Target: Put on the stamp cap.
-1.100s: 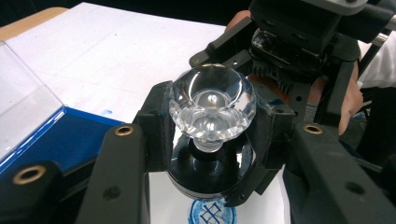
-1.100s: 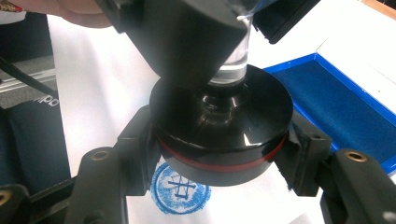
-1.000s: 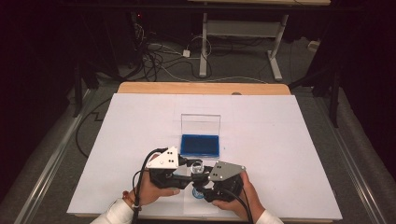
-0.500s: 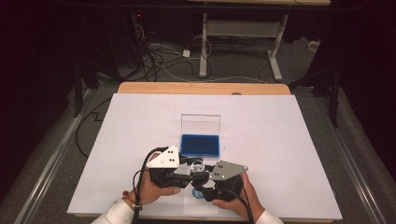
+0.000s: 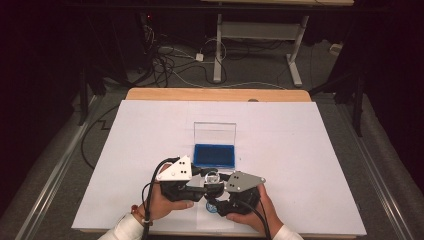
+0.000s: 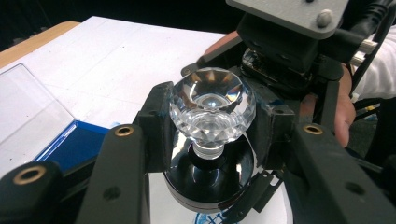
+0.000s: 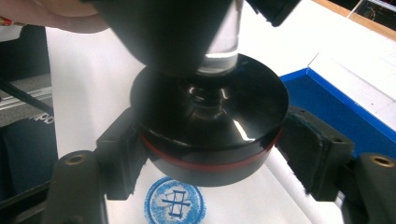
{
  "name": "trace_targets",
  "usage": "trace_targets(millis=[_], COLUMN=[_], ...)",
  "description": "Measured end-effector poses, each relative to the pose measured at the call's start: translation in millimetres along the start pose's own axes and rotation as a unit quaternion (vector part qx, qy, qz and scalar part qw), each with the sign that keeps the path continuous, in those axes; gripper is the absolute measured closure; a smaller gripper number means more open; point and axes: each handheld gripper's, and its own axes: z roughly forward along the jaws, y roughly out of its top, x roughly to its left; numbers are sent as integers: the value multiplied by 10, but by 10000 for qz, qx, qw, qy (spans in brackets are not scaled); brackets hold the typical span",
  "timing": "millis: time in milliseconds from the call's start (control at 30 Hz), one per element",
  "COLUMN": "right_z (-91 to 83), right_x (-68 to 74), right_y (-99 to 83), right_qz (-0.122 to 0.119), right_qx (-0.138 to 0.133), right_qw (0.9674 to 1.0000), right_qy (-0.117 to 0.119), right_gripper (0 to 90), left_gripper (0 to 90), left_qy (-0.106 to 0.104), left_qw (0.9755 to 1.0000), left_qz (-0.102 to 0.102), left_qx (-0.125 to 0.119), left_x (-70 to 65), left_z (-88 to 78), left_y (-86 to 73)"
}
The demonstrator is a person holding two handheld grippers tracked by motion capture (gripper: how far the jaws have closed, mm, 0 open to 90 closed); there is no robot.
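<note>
While the stamp (image 6: 211, 135) stood upright, its long axis ran straight up and down: faceted crystal knob (image 6: 212, 106) on top, round black base (image 7: 210, 121) facing down, just above a blue round print (image 7: 173, 201) on white paper (image 7: 280, 196). From beside the bench (image 5: 300, 150), I saw the left gripper (image 6: 210, 121) clamped tight on the knob. The right gripper (image 7: 210, 154) had just been opening, its pads flanking the base without pressing. A blue ink pad (image 5: 214, 155) lay just beyond.
</note>
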Motion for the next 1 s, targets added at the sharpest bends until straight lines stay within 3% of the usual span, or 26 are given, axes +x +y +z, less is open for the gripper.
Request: trace_targets(millis=[67, 467, 800, 1000], right_z=[3, -17, -22, -99], right_x=[-4, -40, -28, -51], right_y=[-2, -22, -55, -63], right_qz=[35, 56, -46, -75], right_qx=[3, 9, 96, 60], right_qw=[10000, 9999, 9999, 9997], right_qy=[-68, -132, -97, -230], right_gripper=[222, 201, 205, 205], left_gripper=[544, 544, 544, 544], left_qy=[4, -5, 148, 257], left_qw=[10000, 10000, 9997, 9994], left_qz=[-4, -27, -47, -57], left_qx=[-27, -66, -183, -222], left_x=[0, 23, 76, 106], left_z=[-5, -50, -182, -260], left_y=[4, 11, 43, 50])
